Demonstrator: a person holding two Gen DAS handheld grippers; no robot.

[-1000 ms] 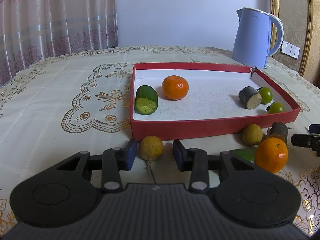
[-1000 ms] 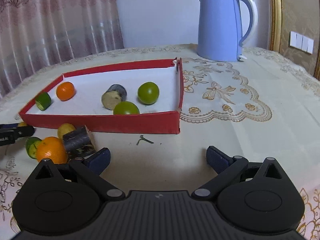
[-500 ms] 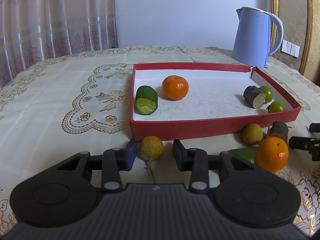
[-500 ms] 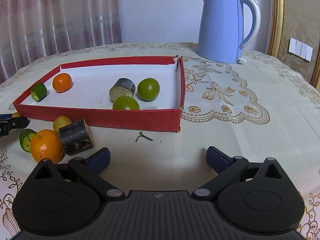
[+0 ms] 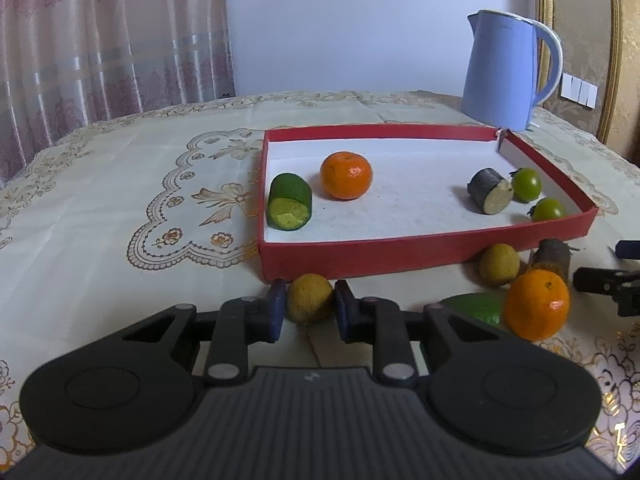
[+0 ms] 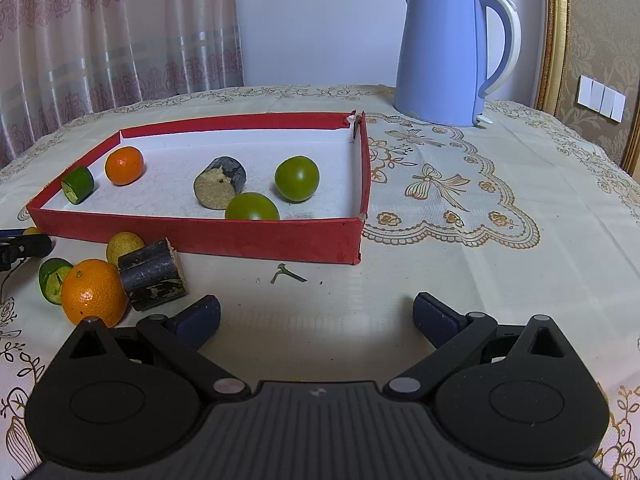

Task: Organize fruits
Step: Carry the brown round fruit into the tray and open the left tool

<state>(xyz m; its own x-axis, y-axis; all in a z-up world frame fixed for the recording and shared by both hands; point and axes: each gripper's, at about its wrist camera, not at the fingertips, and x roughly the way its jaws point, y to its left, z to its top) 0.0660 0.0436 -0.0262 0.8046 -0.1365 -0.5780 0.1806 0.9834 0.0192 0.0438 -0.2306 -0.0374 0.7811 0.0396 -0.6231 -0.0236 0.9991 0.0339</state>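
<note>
Five pieces boxed: a green stub [image 5: 290, 201], an orange [image 5: 346, 175], a dark stub [image 5: 490, 191] and two green fruits [image 5: 527, 184] [image 5: 549, 209] lie inside the red tray [image 5: 400, 252].
Four pieces waiting: a second yellow fruit [image 5: 499, 263], a dark chunk [image 6: 152, 275], a loose orange [image 5: 536, 304] and a green piece [image 5: 476, 306] huddle on the cloth by the tray's near wall.
Step in hand: pick-up of the small yellow fruit [image 5: 310, 298], which sits on the bench just outside the tray's near wall.
Left gripper [image 5: 310, 308]: fingers drawn in against both sides of that fruit, clamped on it, the fruit not yet off the cloth as far as I can judge.
Right gripper [image 6: 316, 318]: fingers spread wide over bare cloth, nothing between them, just right of the waiting cluster.
Next move, likely: raise the fruit enough to clear the red wall, carry it over the white floor, then let go low, since a round fruit may roll.
Risk: a tight squeeze could bruise or squirt it out.
Bench: cream tablecloth [image 6: 480, 240] with gold embroidered bows and scallops; a small green stem scrap [image 6: 286, 273] lies before the tray.
Room: blue kettle [image 6: 452, 56] behind the tray, patterned pink curtain [image 6: 112, 32] at left, pale wall, gilt frame and white switches [image 6: 600, 96] at right.
</note>
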